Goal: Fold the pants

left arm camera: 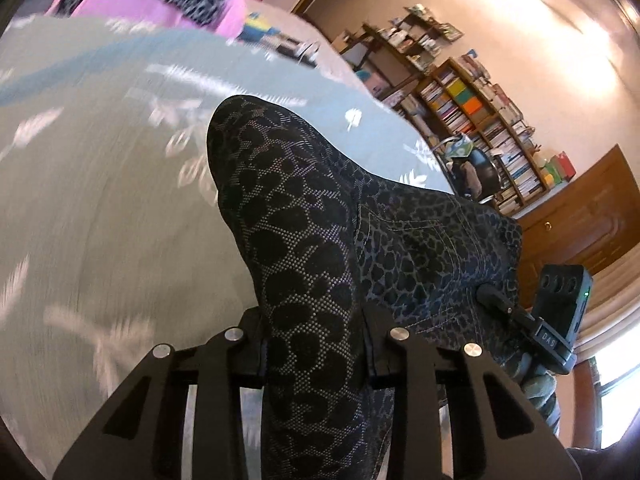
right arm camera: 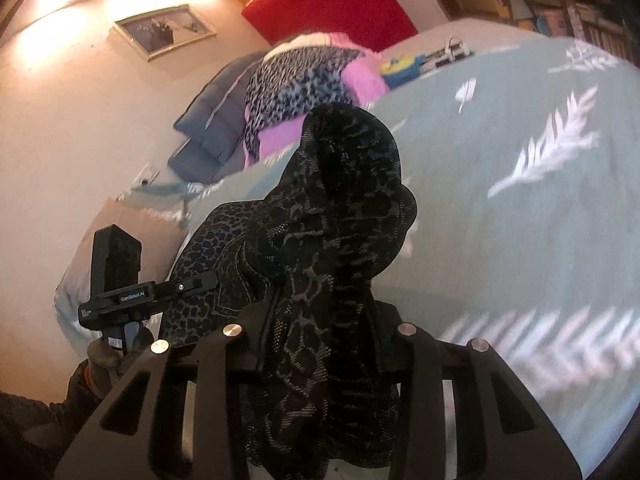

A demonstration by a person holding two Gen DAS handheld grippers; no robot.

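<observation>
Both grippers pinch leopard pants [left arm camera: 304,240] above teal leaf-print bedspread [left arm camera: 100,200] — bookshelf [left arm camera: 472,120], red headboard [right arm camera: 332,4] behind.

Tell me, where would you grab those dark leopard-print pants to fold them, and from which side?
The dark leopard-print pants are best taken at an outer edge, one edge per gripper, coming in from the near side of the pale green feather-print bedspread. The cloth is limp and bunches, so two spread holds keep it flat. The left gripper and right gripper already pinch bunched fabric this way.
</observation>
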